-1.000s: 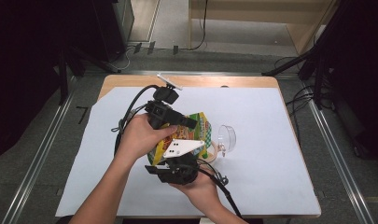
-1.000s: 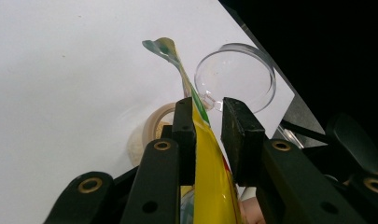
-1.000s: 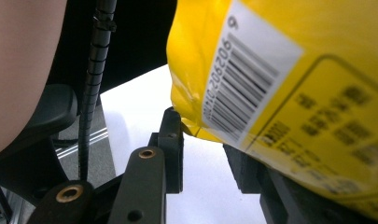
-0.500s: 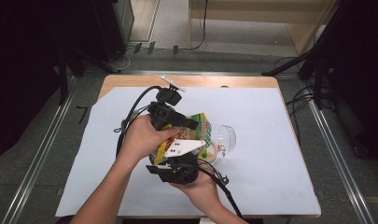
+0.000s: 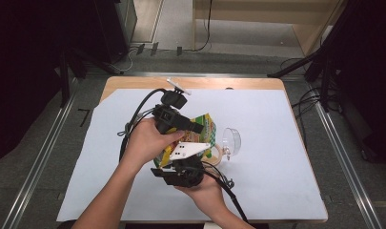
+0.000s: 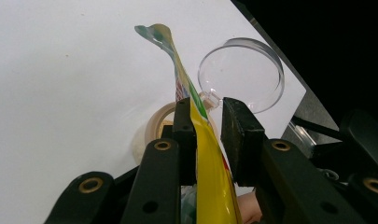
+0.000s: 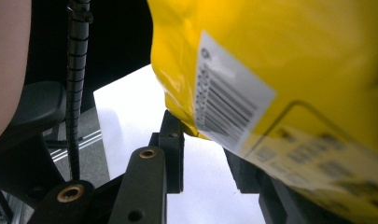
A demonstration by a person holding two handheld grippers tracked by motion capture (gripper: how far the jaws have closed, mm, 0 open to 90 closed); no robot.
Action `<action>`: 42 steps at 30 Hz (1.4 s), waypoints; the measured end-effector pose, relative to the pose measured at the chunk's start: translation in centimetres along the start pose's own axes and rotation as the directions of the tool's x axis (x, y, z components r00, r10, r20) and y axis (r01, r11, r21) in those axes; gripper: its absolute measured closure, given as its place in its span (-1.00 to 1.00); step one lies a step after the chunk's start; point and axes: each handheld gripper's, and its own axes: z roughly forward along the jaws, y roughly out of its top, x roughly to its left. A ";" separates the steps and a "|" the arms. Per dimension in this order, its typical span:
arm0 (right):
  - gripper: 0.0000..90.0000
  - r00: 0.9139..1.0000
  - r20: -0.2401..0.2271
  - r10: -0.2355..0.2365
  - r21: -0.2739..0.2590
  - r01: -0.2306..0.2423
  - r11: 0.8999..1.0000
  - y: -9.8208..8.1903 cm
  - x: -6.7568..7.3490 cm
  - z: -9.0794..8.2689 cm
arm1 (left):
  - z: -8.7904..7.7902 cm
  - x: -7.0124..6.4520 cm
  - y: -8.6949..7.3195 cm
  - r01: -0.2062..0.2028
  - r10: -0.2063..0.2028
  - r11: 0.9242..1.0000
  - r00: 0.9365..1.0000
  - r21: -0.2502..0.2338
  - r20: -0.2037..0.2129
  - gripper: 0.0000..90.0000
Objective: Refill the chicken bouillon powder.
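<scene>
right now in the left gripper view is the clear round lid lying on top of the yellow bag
No: the clear round lid rests on the white sheet behind the yellow bag, whose edge stands upright between the left gripper jaws.

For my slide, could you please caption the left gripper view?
Left gripper with a yellow snack bag between its jaws, above a clear round lid and tape roll.

– What does the bag look like?
– The snack bag (image 5: 200,136) is yellow with green and red print and a white barcode label (image 7: 228,109).
– And its pose?
– It's held off the table (image 5: 276,143), seen edge-on in the left gripper view, its crimped end up.
</scene>
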 end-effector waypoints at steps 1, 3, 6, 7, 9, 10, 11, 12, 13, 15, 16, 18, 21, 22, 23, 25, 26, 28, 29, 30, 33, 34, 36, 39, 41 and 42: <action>0.57 1.000 -0.001 -0.001 -0.001 0.001 1.000 0.0 0.0 0.0 | 0.0 0.0 0.0 0.000 0.000 1.000 1.000 0.000 0.001 0.69; 0.57 1.000 -0.003 -0.001 -0.002 0.001 1.000 0.0 0.0 0.0 | 0.0 0.1 0.0 0.001 -0.001 1.000 1.000 0.000 0.003 0.69; 0.58 1.000 -0.002 -0.001 -0.001 0.001 1.000 0.0 0.0 0.0 | 0.0 0.1 0.0 0.003 -0.003 1.000 1.000 -0.001 0.006 0.69; 0.58 1.000 -0.002 -0.002 0.000 0.002 1.000 0.0 0.0 0.0 | 0.0 0.1 0.0 0.003 -0.003 1.000 1.000 -0.001 0.006 0.69; 0.58 1.000 -0.003 -0.002 -0.001 0.002 1.000 0.0 0.0 0.0 | 0.0 0.1 0.0 0.002 -0.002 1.000 1.000 -0.001 0.004 0.69; 0.57 1.000 -0.003 -0.003 -0.001 0.003 1.000 0.0 0.0 0.0 | 0.0 0.1 0.0 0.004 -0.004 1.000 1.000 -0.002 0.004 0.69; 0.58 1.000 -0.002 -0.004 -0.001 0.004 1.000 0.1 0.0 0.0 | 0.0 0.2 0.0 0.004 -0.004 1.000 1.000 -0.002 0.003 0.69; 0.58 1.000 -0.003 -0.004 0.000 0.004 1.000 0.1 0.0 0.0 | 0.0 0.2 0.0 0.004 -0.004 1.000 1.000 -0.002 0.003 0.69; 0.57 1.000 -0.003 -0.004 -0.001 0.004 1.000 0.1 0.0 0.0 | 0.0 0.2 0.0 0.004 -0.004 1.000 1.000 -0.002 0.005 0.69; 0.57 1.000 -0.001 -0.008 0.001 0.008 1.000 0.1 0.0 0.0 | 0.0 0.3 0.0 0.005 -0.005 1.000 1.000 0.000 0.010 0.69; 0.57 1.000 0.000 -0.010 0.002 0.010 1.000 0.1 0.0 0.0 | 0.0 0.3 0.0 0.007 -0.007 1.000 1.000 -0.001 0.011 0.69; 0.57 1.000 0.001 -0.013 0.004 0.013 1.000 0.1 0.0 -0.1 | 0.0 0.4 0.0 0.010 -0.010 1.000 1.000 -0.001 0.014 0.69; 0.57 1.000 0.002 -0.017 0.006 0.017 1.000 0.1 0.0 -0.1 | 0.0 0.4 0.0 0.012 -0.012 1.000 1.000 -0.004 0.017 0.69; 0.57 1.000 0.003 -0.017 0.006 0.016 1.000 0.1 0.0 -0.1 | 0.0 0.4 0.0 0.012 -0.012 1.000 1.000 -0.004 0.017 0.69; 0.57 1.000 0.003 -0.017 0.006 0.017 1.000 0.1 0.0 -0.1 | 0.0 0.4 0.0 0.011 -0.011 1.000 1.000 -0.004 0.017 0.69; 0.57 1.000 0.004 -0.018 0.005 0.018 1.000 0.1 0.1 -0.1 | 0.0 0.4 0.0 0.014 -0.013 1.000 1.000 -0.005 0.016 0.69; 0.57 1.000 0.003 -0.021 0.004 0.021 1.000 0.1 0.1 -0.1 | 0.0 0.5 0.0 0.011 -0.011 1.000 1.000 -0.005 0.015 0.69; 0.57 1.000 0.002 -0.019 0.003 0.019 1.000 0.2 0.2 -0.1 | -0.1 0.5 0.0 0.015 -0.015 1.000 1.000 -0.007 0.017 0.69; 0.57 1.000 0.003 -0.021 0.002 0.021 1.000 0.2 0.2 -0.1 | -0.1 0.6 0.0 0.016 -0.016 1.000 1.000 -0.007 0.018 0.69; 0.57 1.000 0.005 -0.025 0.003 0.025 1.000 0.3 0.2 -0.2 | -0.1 0.6 0.0 0.019 -0.019 1.000 1.000 -0.010 0.019 0.69; 0.57 1.000 0.006 -0.026 0.003 0.026 1.000 0.3 0.2 -0.2 | -0.1 0.5 0.0 0.016 -0.015 1.000 1.000 -0.012 0.017 0.68; 0.57 1.000 0.007 -0.025 0.003 0.025 1.000 0.3 0.2 -0.2 | -0.1 0.5 0.0 0.016 -0.015 1.000 1.000 -0.012 0.017 0.68; 0.57 1.000 0.005 -0.025 0.002 0.025 1.000 0.3 0.2 -0.2 | -0.1 0.5 0.0 0.018 -0.018 1.000 1.000 -0.011 0.018 0.68; 0.57 1.000 0.005 -0.028 0.003 0.028 1.000 0.3 0.3 -0.2 | -0.2 0.6 0.0 0.016 -0.016 1.000 1.000 -0.012 0.017 0.68; 0.57 1.000 0.006 -0.029 0.003 0.029 1.000 0.3 0.2 -0.1 | -0.2 0.6 0.0 0.017 -0.017 1.000 1.000 -0.011 0.019 0.68; 0.57 1.000 0.005 -0.027 0.003 0.027 1.000 0.3 0.2 -0.1 | -0.1 0.6 0.0 0.017 -0.017 1.000 1.000 -0.010 0.018 0.68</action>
